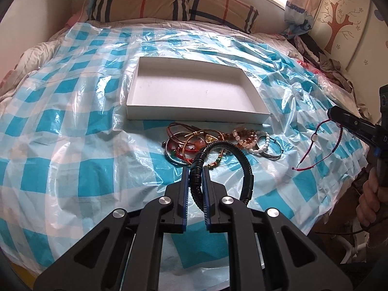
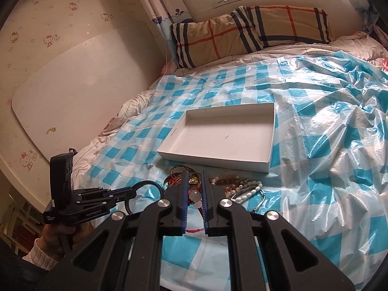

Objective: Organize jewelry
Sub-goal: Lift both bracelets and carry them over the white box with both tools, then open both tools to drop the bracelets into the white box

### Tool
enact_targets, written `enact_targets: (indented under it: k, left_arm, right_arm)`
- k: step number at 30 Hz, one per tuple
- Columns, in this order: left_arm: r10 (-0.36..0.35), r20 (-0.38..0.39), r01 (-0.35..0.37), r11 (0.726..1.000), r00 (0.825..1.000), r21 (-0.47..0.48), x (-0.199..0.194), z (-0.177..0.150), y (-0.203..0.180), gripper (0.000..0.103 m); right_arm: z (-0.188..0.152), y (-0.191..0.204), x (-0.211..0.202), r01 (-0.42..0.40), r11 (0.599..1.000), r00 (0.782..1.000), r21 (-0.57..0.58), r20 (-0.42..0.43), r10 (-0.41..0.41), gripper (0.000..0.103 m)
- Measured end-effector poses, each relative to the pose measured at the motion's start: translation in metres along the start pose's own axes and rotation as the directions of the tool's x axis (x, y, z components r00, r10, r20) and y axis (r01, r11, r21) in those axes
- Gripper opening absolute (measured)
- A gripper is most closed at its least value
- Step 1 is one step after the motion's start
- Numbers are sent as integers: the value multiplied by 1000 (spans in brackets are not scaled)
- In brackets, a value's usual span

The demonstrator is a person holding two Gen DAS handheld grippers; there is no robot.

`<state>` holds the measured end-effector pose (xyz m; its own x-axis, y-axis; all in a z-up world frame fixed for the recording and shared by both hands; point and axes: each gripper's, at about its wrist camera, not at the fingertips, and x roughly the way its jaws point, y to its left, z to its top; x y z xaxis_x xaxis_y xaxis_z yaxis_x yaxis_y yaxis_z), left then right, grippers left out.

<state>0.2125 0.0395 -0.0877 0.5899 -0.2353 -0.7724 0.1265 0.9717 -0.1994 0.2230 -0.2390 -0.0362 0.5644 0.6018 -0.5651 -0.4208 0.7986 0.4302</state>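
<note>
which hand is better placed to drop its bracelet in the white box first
Probably the left. Its tool points straight at the white box with the black bracelet clamped. The right tool, holding the cord bracelet, sits off to the side.

A box [image 1: 194, 89] is set mid-frame on the bed [image 1: 72, 121]; a jewelry pile [image 1: 218, 143] lies just below it, pillows [image 1: 169, 0] at the top.

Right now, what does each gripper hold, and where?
Left gripper: black bracelet, pinched on its band. Right gripper: red cord bracelet, pinched near its white bead.
</note>
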Motion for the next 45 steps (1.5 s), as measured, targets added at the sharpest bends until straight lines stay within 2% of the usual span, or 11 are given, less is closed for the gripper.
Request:
enact_targets:
  k: [8,17,31,45]
  left_arm:
    - [12,60,-14,1000,998,26,-6,21,-17,10]
    - [11,115,-16,999,993,42,1,46,-30,10]
    - [12,139,-15,1000,990,18,26,71,-21,10]
    - [19,157,-18,1000,987,-10,66,102,-10,10]
  right_arm:
    - [7,4,8,-39,999,999,10,26,38,11]
    - [23,-1,21,-43,999,998,8,53,43,11]
    - [50,-13,42,-33,999,995,-5,97,34,11]
    - [74,-30,86,-18,1000,993,-5,120,18,11]
